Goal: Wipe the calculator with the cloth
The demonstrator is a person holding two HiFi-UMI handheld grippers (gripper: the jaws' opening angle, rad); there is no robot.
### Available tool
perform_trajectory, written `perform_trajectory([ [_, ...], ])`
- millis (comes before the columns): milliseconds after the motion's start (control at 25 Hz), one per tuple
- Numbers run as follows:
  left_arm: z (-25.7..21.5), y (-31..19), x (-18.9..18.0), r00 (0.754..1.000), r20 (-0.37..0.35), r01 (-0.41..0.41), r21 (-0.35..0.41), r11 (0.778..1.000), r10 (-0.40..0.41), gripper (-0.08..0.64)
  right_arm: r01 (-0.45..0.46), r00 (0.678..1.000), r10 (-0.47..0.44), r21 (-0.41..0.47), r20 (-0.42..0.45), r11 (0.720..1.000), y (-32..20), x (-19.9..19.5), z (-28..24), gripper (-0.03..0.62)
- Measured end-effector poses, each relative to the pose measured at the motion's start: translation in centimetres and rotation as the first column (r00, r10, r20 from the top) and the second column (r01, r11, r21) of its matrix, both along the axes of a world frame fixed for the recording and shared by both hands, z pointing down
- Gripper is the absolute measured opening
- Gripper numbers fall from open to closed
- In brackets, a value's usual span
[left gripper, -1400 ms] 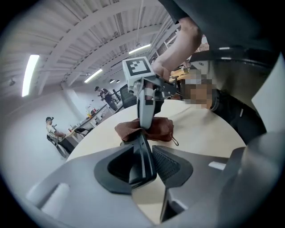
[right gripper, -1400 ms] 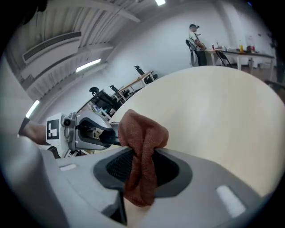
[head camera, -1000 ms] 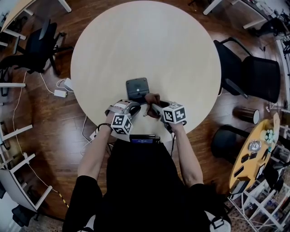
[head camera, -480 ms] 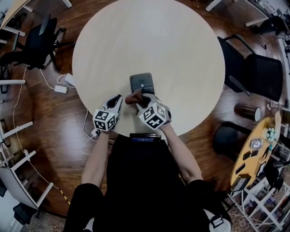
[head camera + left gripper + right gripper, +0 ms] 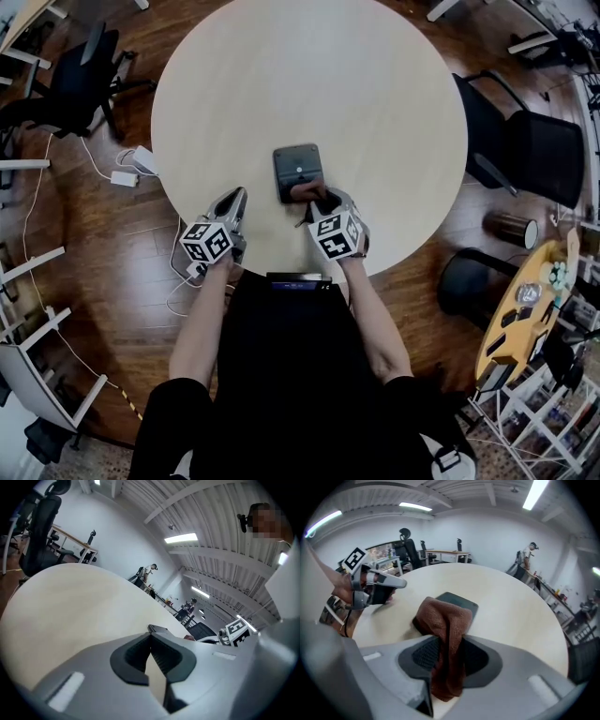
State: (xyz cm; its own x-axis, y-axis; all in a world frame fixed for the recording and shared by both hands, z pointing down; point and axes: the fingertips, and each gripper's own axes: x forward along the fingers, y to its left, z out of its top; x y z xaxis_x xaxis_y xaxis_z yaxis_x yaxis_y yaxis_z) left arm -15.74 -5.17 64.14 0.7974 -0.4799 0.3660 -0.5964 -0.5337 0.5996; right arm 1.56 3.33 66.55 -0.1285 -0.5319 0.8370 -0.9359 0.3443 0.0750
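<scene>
The left gripper (image 5: pixel 150 638) has its jaws drawn together with nothing between them; they have just been closing. In the head view this left gripper (image 5: pixel 240 195) lies to the left of the calculator (image 5: pixel 297 166) and a little nearer the person, apart from it, with its tips pointing toward the far side of the table (image 5: pixel 309 75). In its own view only a sliver of the calculator (image 5: pixel 158 629) shows past the closed tips.

The right gripper (image 5: pixel 448 645) is clamped on the cloth (image 5: pixel 444 620), a brown bunched piece that rises from between the pads and folds forward over the calculator's near end. In the head view the right gripper (image 5: pixel 316 200) sits just on the person's side of the calculator, angled steeply down, and the cloth (image 5: pixel 307 190) covers the calculator's near edge.

The calculator (image 5: pixel 462 603) is dark and flat and lies on the round pale wooden table, toward the person's side of it. Beyond the table edge, to the right of the calculator, stands a black office chair (image 5: pixel 530 155); another black chair (image 5: pixel 80 84) stands far to the calculator's left, with white cables (image 5: pixel 131 173) on the wooden floor (image 5: pixel 103 253) on that side.
</scene>
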Motion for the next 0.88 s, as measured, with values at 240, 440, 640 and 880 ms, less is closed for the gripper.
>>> perform_trajectory([
  [240,-0.1,-0.4,-0.6,0.998,-0.048,0.038,-0.021,0.999,-0.039,0.006,-0.016,1.0,0.016,0.034,0.008,0.999,1.0,0.6,-1.6,0.127],
  [440,-0.1,-0.6,-1.0,0.995,-0.069,0.073,-0.033,0.997,-0.075,0.006,0.274,0.954,-0.282,0.081,0.105,0.958,-0.1,-8.9,-2.2,0.127],
  [640,0.0,-1.1,-1.4,0.989,-0.094,0.107,-0.056,0.993,-0.112,0.006,0.341,0.938,-0.342,0.022,0.064,0.94,-1.1,-9.5,-0.2,0.127],
  [880,-0.2,-1.2,-1.2,0.99,-0.085,0.111,-0.053,0.992,-0.115,0.006,0.206,0.977,-0.205,-0.018,0.051,0.978,-0.2,-3.6,-0.1,0.127],
])
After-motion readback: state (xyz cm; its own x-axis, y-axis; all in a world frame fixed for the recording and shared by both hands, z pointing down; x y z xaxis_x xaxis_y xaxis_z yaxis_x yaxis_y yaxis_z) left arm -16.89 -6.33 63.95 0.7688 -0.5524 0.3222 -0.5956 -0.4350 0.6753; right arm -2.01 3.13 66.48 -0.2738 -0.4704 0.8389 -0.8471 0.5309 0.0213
